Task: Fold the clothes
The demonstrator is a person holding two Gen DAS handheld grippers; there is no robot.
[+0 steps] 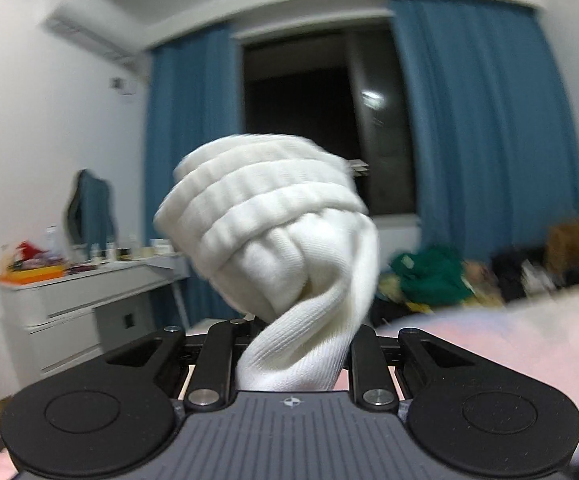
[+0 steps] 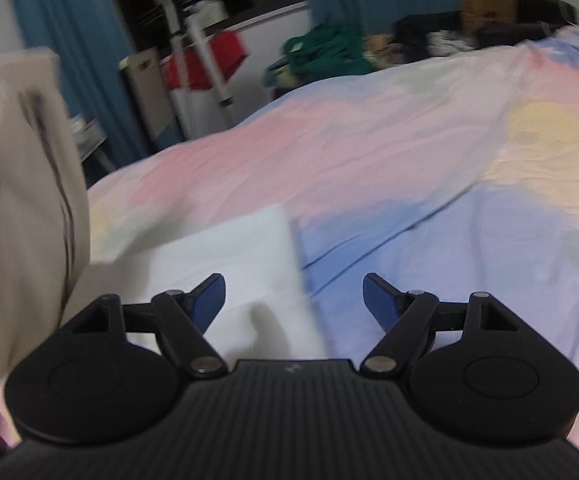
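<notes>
In the left wrist view a white ribbed knit garment [image 1: 265, 216] is bunched into a rounded bundle and lifted in the air. Its twisted lower end runs down between the jaws of my left gripper [image 1: 291, 344], which is shut on it. The fabric hides the fingertips. In the right wrist view my right gripper [image 2: 294, 300] is open with nothing between its blue pads [image 2: 209, 296], low over the bed. A flat white folded cloth [image 2: 249, 248] lies on the pastel bedsheet [image 2: 409, 152] just ahead and left of it. A beige fabric [image 2: 21, 200] with dark marks hangs at the far left, blurred.
A white dresser [image 1: 89, 296] with small clutter stands at the left, under a wall air conditioner. Blue curtains [image 1: 481, 120] frame a dark window. Beyond the bed's far edge lie a green cloth pile [image 2: 325, 52], dark bags, a brown box and a red item [image 2: 209, 60].
</notes>
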